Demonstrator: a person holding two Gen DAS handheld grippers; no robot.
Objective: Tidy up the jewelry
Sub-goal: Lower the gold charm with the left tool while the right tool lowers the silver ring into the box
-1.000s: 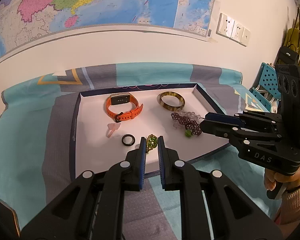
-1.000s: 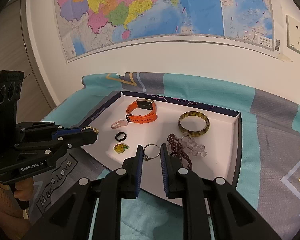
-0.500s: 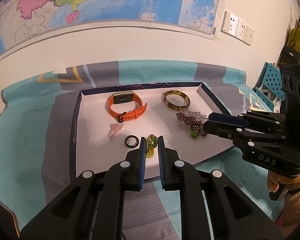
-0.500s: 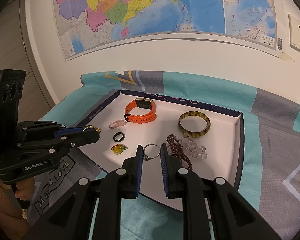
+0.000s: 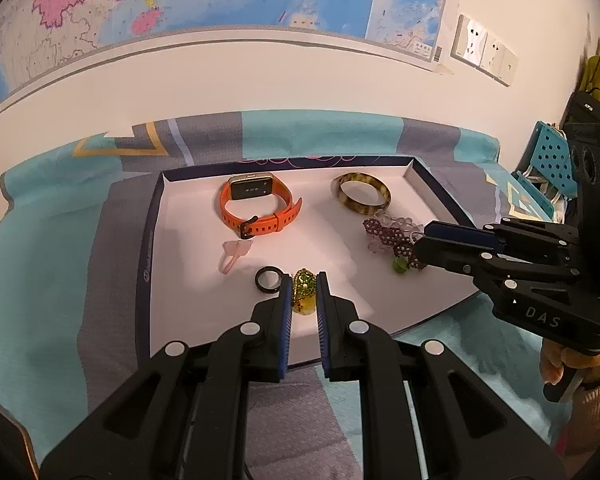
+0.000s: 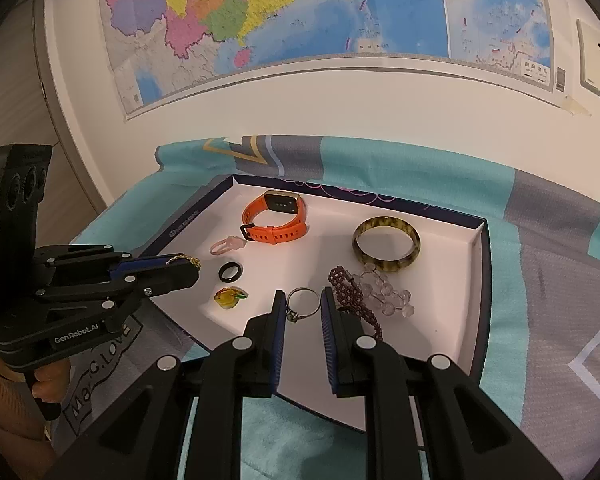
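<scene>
**Jewelry tray almost sorted, two small bits left in the grippers**

Big wall map (image 6: 300, 20) up top, and a teal-and-grey bedspread (image 5: 40, 260) below it with a white tray (image 5: 414, 176) mid-frame. Already laid out: orange watch (image 5: 256, 208) with its strap running left-right, amber bangle (image 5: 360, 198) lying flat, bead bracelets (image 6: 364, 292), black ring (image 5: 268, 279), pink clip (image 5: 234, 254), yellow pendant (image 6: 229, 297).

Looks mostly done to me. Left gripper (image 5: 303, 292) has its jaws clamped on a green-gold charm (image 5: 303, 283) over the tray's lower edge. Right gripper (image 6: 303, 308) is pinching a thin silver ring (image 6: 303, 303), upright, stone at lower left. Both still need placing.
</scene>
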